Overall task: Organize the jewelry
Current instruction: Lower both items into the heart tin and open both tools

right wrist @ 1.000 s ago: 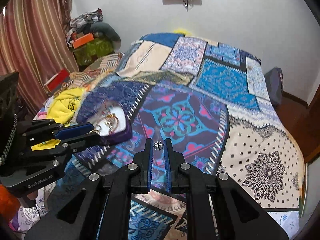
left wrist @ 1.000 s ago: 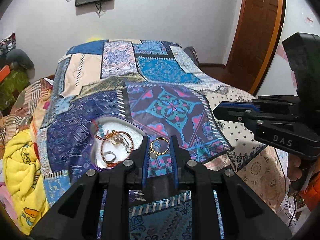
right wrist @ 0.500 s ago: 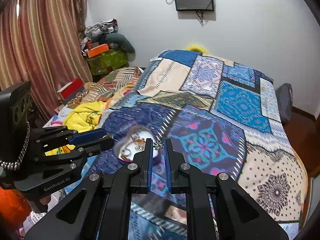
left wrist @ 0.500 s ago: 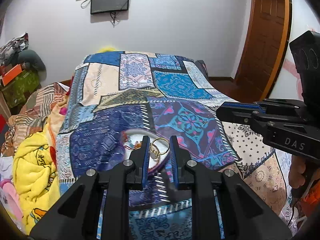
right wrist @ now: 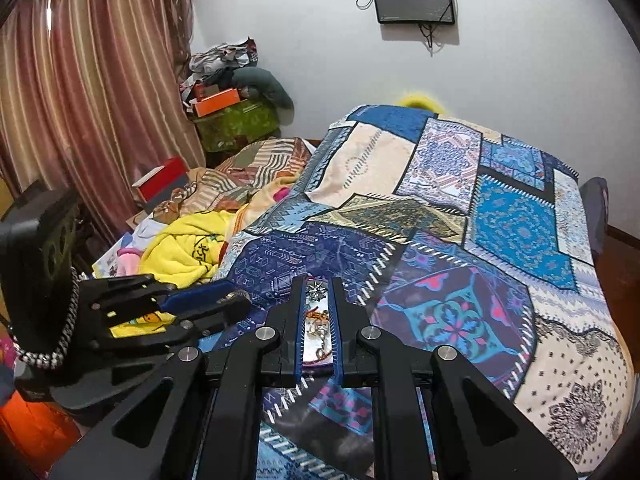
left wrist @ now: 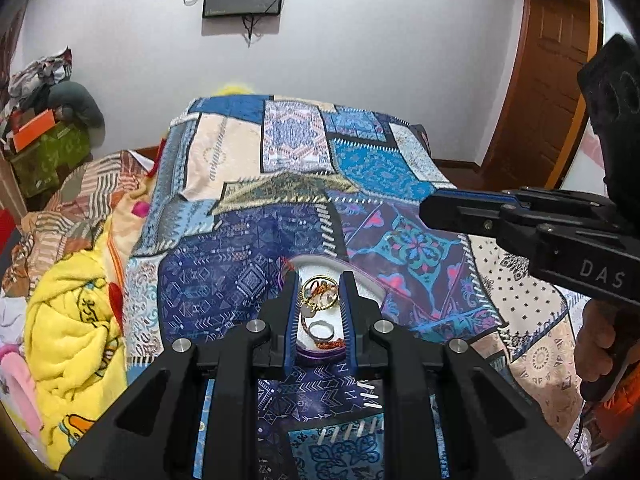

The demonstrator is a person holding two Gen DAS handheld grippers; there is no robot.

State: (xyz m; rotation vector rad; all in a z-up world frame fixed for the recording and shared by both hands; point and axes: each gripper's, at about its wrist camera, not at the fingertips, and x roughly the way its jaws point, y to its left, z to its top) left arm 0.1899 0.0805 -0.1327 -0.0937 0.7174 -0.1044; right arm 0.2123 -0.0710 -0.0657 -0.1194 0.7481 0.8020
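My left gripper is shut on a gold ring that hangs between its tips. Right under it lies a white tray with a purple rim, holding a silver ring and a beaded bracelet. My right gripper is shut on a small silver star-shaped piece, also above the tray. Each gripper shows in the other's view: the right gripper at the right edge, the left gripper at the left. My fingers hide most of the tray.
The tray rests on a patchwork bedspread that covers the bed. A yellow blanket is heaped at the left, with boxes and clothes behind it. A curtain hangs at the far left and a wooden door stands at the right.
Both grippers have shifted left, so the tray, earlier off to the left of each pair of fingers, now lies between them. Each still holds its piece.
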